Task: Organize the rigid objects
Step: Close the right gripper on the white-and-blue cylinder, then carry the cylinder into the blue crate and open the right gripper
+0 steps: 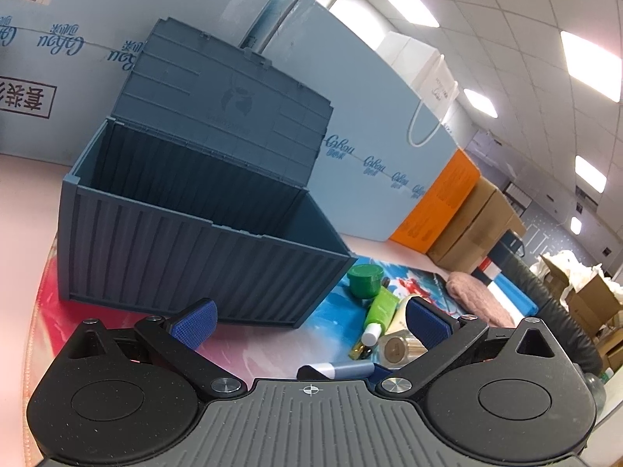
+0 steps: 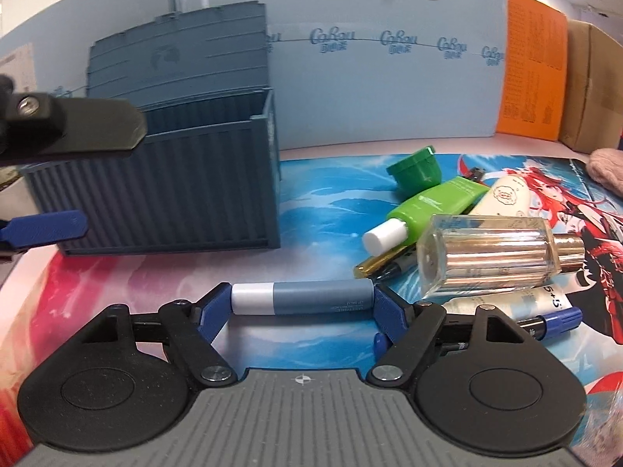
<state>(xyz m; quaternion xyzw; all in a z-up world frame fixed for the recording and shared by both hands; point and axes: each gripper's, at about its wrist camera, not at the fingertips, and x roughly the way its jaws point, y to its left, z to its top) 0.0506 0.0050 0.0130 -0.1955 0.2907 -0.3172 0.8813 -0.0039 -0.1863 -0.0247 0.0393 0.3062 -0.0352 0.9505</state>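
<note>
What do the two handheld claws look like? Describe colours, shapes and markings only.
Both claws, left and right, match: blue textured fingertip pads on black linkage arms with silver pivot bolts, two round black housings with triangular cut-outs, and a grey ribbed centre plate bearing a white crosshair mark. No sleeves or cables show.

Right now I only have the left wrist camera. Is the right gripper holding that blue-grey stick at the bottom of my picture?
Observer: Yes. The right gripper has its pads on the two ends of the stick and holds it crosswise, white cap to the left.
Operator: Is anything close to that gripper that I can't see?
Observer: A blue marker lies just to its right, in front of the glass bottle.
</note>
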